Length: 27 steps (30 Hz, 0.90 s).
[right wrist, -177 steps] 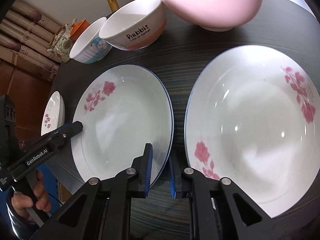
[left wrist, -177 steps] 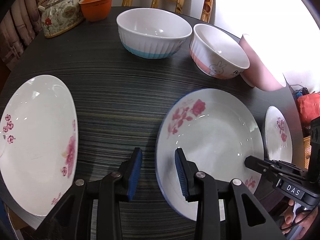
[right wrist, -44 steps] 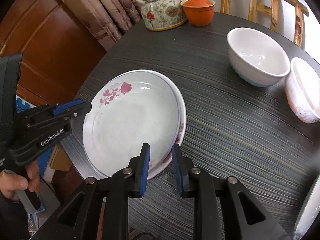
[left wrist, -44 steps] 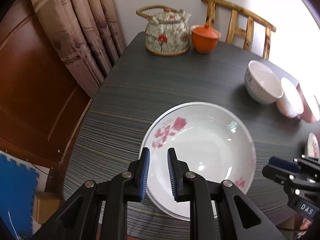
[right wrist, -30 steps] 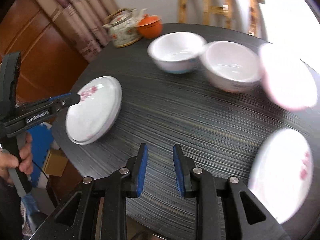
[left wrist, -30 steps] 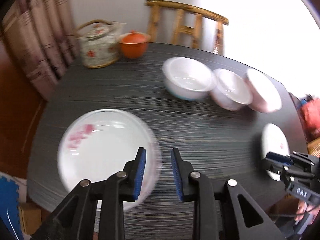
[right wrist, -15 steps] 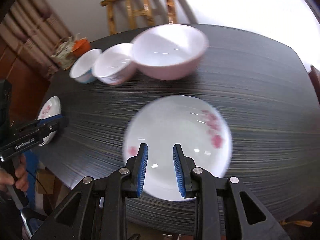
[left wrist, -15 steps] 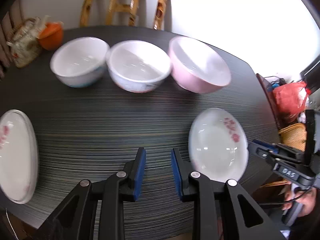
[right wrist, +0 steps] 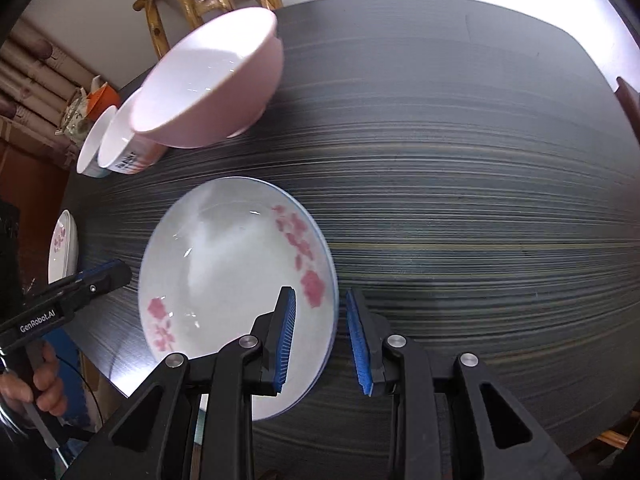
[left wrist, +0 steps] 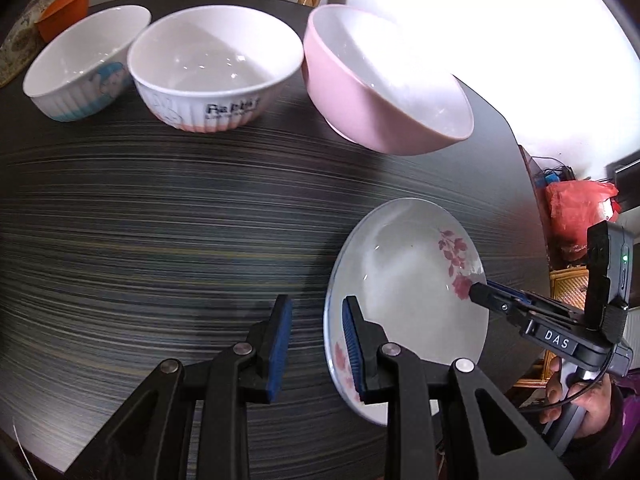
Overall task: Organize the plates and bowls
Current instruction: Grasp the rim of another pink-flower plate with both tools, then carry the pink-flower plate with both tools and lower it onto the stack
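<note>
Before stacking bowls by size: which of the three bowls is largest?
The pink bowl, at the row's right end; the Rabbit bowl and the blue-based bowl are smaller and mostly white.

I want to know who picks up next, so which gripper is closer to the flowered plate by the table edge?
Right. The right gripper straddles the flowered plate's rim, one finger over the plate. The left gripper sits just beside its opposite edge, mostly above the bare table.

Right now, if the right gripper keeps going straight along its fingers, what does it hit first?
Likely the right rim of the floral plate: the right gripper straddles that edge, jaws apart and empty. Depth is unclear; just right of it is bare table.
</note>
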Motion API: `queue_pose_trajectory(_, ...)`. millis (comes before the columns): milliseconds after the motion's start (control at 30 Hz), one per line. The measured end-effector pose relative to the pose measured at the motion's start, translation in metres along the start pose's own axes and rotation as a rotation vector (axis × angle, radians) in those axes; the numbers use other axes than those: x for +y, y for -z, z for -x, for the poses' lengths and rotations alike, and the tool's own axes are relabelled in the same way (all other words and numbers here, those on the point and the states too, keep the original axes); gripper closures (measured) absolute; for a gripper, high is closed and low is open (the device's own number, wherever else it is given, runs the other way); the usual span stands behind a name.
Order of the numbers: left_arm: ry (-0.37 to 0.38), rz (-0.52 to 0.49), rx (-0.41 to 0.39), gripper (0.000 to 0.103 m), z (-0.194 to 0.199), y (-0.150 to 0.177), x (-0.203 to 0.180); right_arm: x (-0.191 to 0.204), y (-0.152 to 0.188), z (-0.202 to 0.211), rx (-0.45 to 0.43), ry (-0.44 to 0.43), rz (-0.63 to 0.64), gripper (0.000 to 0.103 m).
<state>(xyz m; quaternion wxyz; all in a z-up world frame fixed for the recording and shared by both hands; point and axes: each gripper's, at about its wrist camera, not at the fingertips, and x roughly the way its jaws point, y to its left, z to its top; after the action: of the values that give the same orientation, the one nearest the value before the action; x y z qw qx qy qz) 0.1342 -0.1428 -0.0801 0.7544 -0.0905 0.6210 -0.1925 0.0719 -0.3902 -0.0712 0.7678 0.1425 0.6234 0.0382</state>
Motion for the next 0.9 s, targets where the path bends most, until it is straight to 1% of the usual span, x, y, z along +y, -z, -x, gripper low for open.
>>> queue_pose_trajectory(167, -0.003, -0.002, 0.020, 0.077, -0.009, -0.001, -0.002, -0.004, -0.002, -0.014, 0.023, -0.031, 0.003, 0.077)
queue_pose_trajectory(267, -0.015, -0.008, 0.026, 0.077, -0.010, 0.001, -0.001, -0.006, -0.002, -0.018, 0.028, -0.055, 0.006, 0.080)
queue_pose_trajectory(333, -0.017, -0.009, 0.029, 0.083, -0.012, 0.002, -0.002, -0.007, -0.003, -0.019, 0.028, -0.068, 0.007, 0.082)
queue_pose_trajectory(367, -0.019, -0.009, 0.032, 0.089, -0.013, 0.002, -0.003, -0.006, -0.003, -0.019, 0.028, -0.072, 0.011, 0.083)
queue_pose_trajectory(500, -0.024, -0.026, 0.035, 0.094, -0.015, 0.005, -0.007, -0.006, -0.002, -0.019, 0.015, -0.075, 0.016, 0.084)
queue_pose_trajectory(667, -0.036, -0.046, 0.030, 0.094, -0.015, 0.007, -0.012, -0.011, 0.003, -0.021, 0.017, -0.084, 0.012, 0.086)
queue_pose_trajectory(900, -0.048, -0.057, 0.025, 0.093, -0.017, 0.007, -0.013, -0.007, 0.007, -0.021, -0.007, -0.057, 0.007, 0.087)
